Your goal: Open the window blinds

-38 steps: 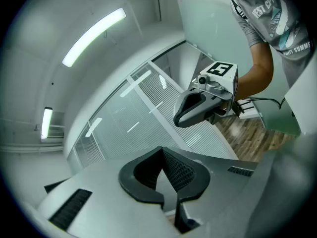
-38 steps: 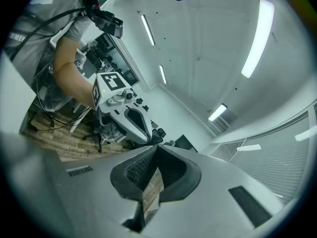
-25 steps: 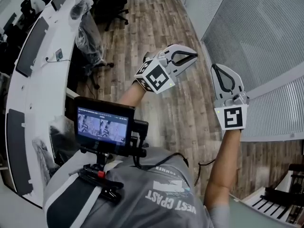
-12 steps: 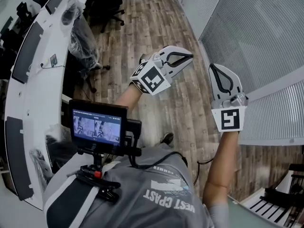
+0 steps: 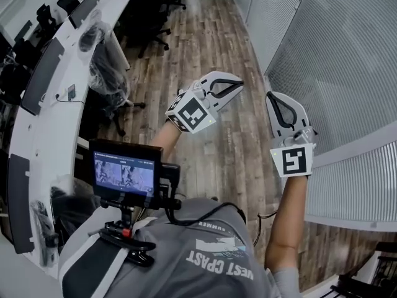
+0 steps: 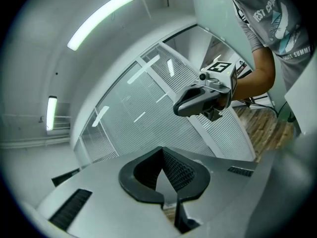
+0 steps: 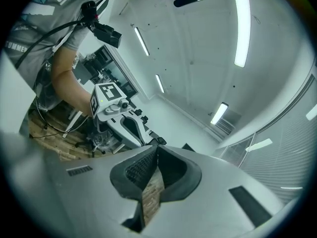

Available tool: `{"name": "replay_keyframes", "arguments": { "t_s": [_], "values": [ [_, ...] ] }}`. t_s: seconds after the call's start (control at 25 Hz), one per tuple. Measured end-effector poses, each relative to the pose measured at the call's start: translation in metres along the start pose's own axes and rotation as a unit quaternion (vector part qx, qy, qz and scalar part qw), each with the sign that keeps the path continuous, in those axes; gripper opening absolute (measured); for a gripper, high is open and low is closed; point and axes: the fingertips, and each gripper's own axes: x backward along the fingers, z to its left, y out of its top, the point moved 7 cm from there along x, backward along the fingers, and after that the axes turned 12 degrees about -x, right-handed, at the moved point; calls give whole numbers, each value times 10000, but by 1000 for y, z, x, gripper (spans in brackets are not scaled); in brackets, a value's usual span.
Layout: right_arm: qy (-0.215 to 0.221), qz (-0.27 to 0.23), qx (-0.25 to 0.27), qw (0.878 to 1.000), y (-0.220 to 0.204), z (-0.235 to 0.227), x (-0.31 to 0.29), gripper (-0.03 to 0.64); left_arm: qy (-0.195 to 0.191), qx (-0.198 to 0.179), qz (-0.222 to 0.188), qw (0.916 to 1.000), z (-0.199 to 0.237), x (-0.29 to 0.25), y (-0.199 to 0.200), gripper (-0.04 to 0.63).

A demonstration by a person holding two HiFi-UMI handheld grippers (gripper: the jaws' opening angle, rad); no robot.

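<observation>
Closed grey window blinds [image 5: 347,48] cover the glass wall on the right of the head view. My left gripper [image 5: 240,83] is held level over the wooden floor, left of the blinds, shut with nothing in it. My right gripper [image 5: 270,94] is nearer the blinds but apart from them, also shut and empty. In the left gripper view the jaws [image 6: 162,148] meet at their tips, with the blinds [image 6: 143,118] and the right gripper [image 6: 198,100] beyond. In the right gripper view the jaw tips [image 7: 157,146] touch, and the left gripper [image 7: 124,123] shows at left.
A long curved white desk [image 5: 46,113] with dark monitors runs down the left. Plastic-wrapped chairs [image 5: 108,67] and black office chairs [image 5: 149,11] stand beside it. A wooden floor aisle [image 5: 211,36] lies between desk and blinds. A small screen [image 5: 126,171] is mounted at the person's chest.
The person has moved forward along the aisle, so desk and chairs have slid down the picture. Both grippers went along, still shut, and now sit a little further left in the view.
</observation>
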Motion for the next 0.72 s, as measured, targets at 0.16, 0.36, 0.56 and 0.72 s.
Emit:
{"name": "replay_keyframes", "arguments": {
  "t_s": [0.16,0.36,0.56,0.72],
  "values": [
    [72,-116,-20,9999,-24,-31,-21,3,112,-17,189,9998,16,-25,-19,3],
    [215,-200,-153,9995,-49,-66,-86,3,86,37,311,9995,61,-55,-72,3],
    [82,-139,-116,9998,-63,-74,-132,3,44,-33,256,9997,88,-63,-116,3],
    [-66,-119,-82,9999,-68,-91,-209,3,-5,-73,116,9999,143,-68,-175,3]
  ]
}}
